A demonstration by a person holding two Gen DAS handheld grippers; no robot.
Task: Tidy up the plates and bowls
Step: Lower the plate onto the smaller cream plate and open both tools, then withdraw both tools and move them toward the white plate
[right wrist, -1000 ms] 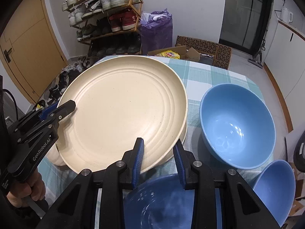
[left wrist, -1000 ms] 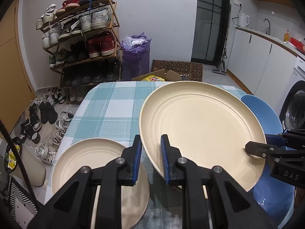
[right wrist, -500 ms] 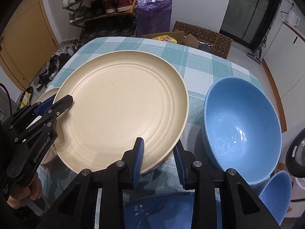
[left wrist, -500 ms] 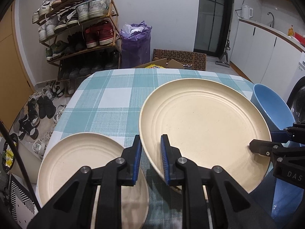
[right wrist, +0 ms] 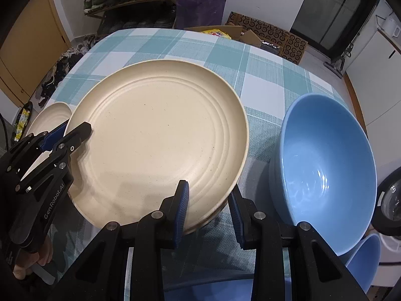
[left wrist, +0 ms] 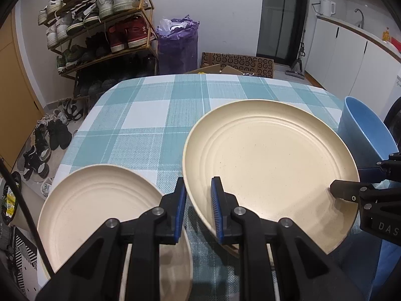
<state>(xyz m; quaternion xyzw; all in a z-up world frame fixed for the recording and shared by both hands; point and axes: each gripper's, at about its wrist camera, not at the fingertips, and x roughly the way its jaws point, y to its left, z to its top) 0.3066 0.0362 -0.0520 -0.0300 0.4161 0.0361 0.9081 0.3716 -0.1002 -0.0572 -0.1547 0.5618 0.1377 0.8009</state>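
Note:
A large cream plate [left wrist: 270, 165] is held between both grippers just above the checked table [left wrist: 160, 115]; it also shows in the right wrist view [right wrist: 160, 145]. My left gripper [left wrist: 198, 210] is shut on its left rim. My right gripper [right wrist: 208, 210] straddles its near rim with a wider gap, and another cream rim shows right under the plate there. A second cream plate [left wrist: 100, 210] lies at the table's front left corner. A large blue bowl [right wrist: 325, 170] stands right of the held plate.
A smaller blue bowl [right wrist: 363, 260] sits at the lower right, and another blue dish [right wrist: 225, 283] lies under my right gripper. A shoe rack [left wrist: 100, 30] and a purple bag [left wrist: 178, 42] stand beyond the table's far edge.
Both grippers and the large plate have come down and back towards the near side of the table. The blue bowl looms larger on the right.

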